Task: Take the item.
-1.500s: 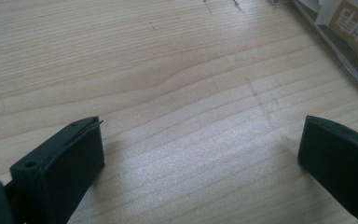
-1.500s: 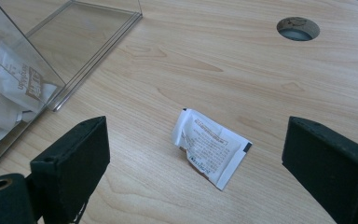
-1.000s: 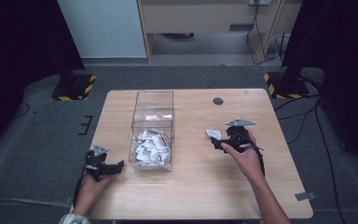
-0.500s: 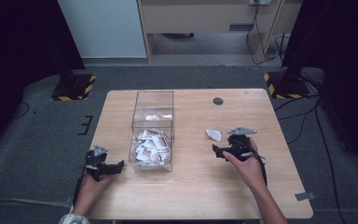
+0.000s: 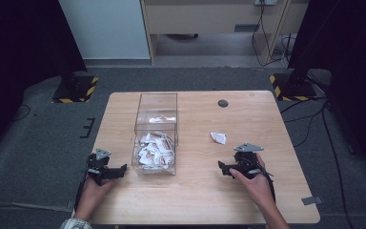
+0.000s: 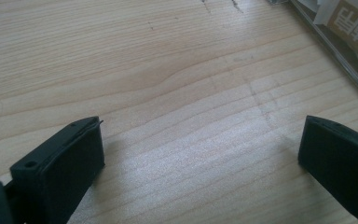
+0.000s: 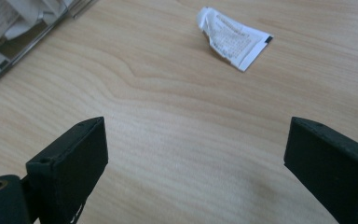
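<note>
A clear plastic box (image 5: 156, 131) stands on the wooden table (image 5: 200, 195), holding several white and brown packets (image 5: 155, 149). One white packet (image 5: 218, 138) (image 7: 233, 38) lies loose on the wood to the box's right. My right gripper (image 5: 223, 168) (image 7: 193, 154) rests near the table's front right, open, nothing between its jaws, the loose packet ahead of it. My left gripper (image 5: 120, 170) (image 6: 200, 154) sits at the front left beside the box, open over bare wood. The box corner (image 6: 345, 37) shows at the upper right of the left gripper view.
A dark round hole (image 5: 223, 103) sits in the table near its far edge. The floor around is grey carpet, with black stands with yellow striped bases (image 5: 74, 88) at both far corners. Box edge with packets (image 7: 23, 28) shows in the right gripper view.
My right gripper has drawn back toward the table's front, away from the loose packet, which now lies free on the wood. The left gripper has stayed put.
</note>
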Action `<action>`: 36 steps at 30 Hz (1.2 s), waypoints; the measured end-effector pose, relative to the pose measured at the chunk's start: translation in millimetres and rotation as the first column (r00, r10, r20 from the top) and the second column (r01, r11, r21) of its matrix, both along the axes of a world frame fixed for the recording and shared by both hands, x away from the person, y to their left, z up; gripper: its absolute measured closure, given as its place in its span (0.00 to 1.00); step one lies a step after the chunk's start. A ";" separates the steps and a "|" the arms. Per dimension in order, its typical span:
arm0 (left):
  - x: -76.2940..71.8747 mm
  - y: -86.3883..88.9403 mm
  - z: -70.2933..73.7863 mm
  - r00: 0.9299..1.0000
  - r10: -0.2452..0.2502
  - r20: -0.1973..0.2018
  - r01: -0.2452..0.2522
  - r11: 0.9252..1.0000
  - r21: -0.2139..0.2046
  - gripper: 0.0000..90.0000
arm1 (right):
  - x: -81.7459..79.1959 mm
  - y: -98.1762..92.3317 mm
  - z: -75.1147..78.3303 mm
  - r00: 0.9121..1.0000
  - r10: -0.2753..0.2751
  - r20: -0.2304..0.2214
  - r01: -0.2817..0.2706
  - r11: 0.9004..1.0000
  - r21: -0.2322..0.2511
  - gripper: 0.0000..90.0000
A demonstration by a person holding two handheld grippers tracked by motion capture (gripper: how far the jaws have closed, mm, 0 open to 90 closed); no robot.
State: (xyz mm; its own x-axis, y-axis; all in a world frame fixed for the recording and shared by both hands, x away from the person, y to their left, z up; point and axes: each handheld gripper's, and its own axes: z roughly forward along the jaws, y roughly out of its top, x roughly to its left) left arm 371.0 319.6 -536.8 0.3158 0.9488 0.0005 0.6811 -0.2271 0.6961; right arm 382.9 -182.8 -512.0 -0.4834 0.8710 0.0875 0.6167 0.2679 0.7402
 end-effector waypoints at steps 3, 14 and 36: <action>0.0 0.0 0.0 1.000 0.000 0.000 0.000 1.000 0.000 0.00 | -8.0 -1.2 -3.1 1.000 0.005 -0.018 -0.005 1.000 -0.009 0.06; -0.2 -0.2 0.0 1.000 -0.003 0.000 0.003 1.000 0.000 0.00 | -14.3 17.2 -14.1 0.997 0.058 -0.050 -0.060 0.998 -0.035 0.06; -0.3 -0.4 0.0 1.000 -0.012 0.000 0.012 1.000 0.001 0.00 | -29.2 23.1 -27.0 0.996 0.087 -0.012 -0.087 0.992 -0.093 0.02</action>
State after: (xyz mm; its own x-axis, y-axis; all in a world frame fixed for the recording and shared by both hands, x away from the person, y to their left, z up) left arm 370.7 319.2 -536.8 0.3272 0.9450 0.0010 0.6786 -0.2357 0.6957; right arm 353.8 -159.7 -539.0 -0.5574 0.8302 0.0116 0.5937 0.3888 0.7045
